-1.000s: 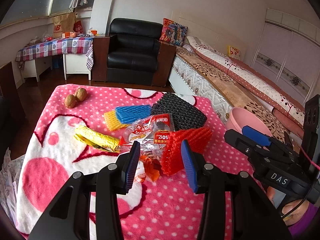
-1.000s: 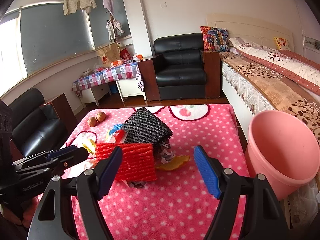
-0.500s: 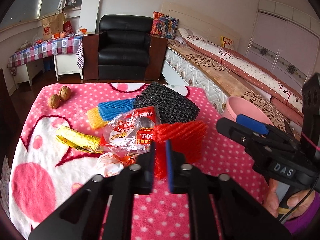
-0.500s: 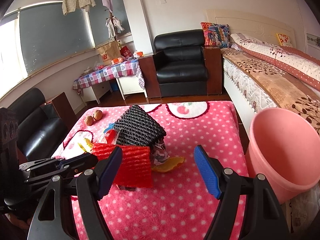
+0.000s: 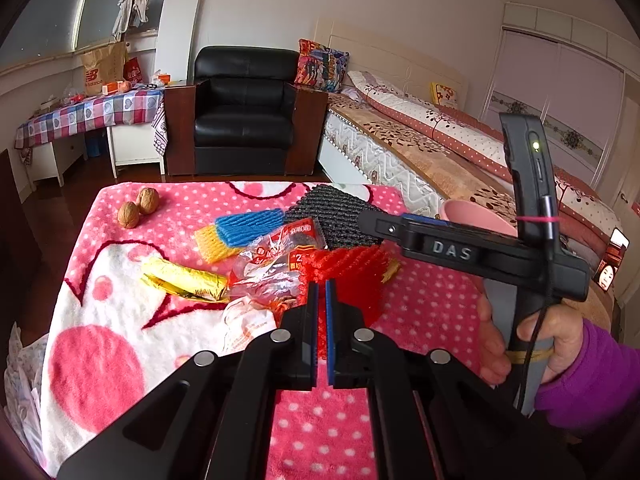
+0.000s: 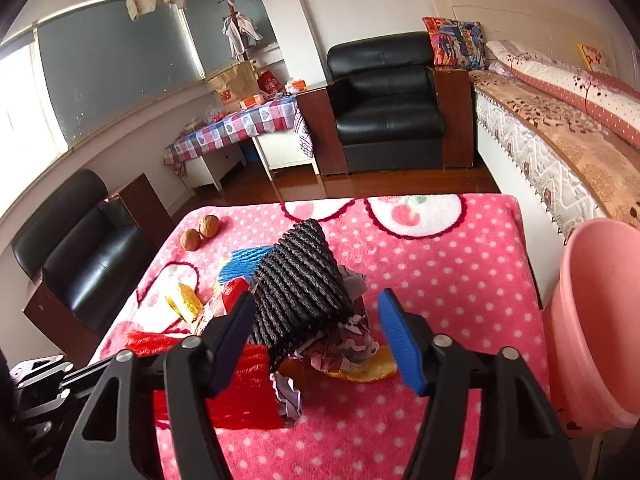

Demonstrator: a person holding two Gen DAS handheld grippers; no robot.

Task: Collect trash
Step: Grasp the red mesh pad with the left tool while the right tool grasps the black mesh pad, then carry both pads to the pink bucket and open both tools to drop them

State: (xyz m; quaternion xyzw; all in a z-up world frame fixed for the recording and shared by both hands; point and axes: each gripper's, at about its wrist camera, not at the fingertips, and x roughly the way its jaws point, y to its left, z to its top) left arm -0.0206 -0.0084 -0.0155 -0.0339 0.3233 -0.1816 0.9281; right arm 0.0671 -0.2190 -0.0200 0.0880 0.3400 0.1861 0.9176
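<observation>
My left gripper point(image 5: 320, 296) is shut on the red foam net point(image 5: 352, 276), which also shows in the right wrist view point(image 6: 244, 392). My right gripper point(image 6: 320, 332) is open around the black foam net point(image 6: 300, 292), over crumpled paper point(image 6: 344, 344) and orange peel point(image 6: 372, 368). It also shows in the left wrist view point(image 5: 384, 220). A blue foam net point(image 5: 248, 226), yellow foam net point(image 5: 210, 244), gold wrapper point(image 5: 180, 280) and clear snack wrapper point(image 5: 268, 268) lie on the pink blanket point(image 5: 420, 304). A pink bucket point(image 6: 596, 320) stands right of the table.
Two walnuts point(image 5: 138, 206) sit at the table's far left. A black armchair point(image 5: 244, 120), a checkered side table point(image 5: 88, 112) and a bed point(image 5: 440, 148) stand beyond. Another black sofa point(image 6: 76, 248) is left of the table.
My left gripper closed on the red foam net's edge. My right gripper moved forward and down so its open fingers straddle the black foam net.
</observation>
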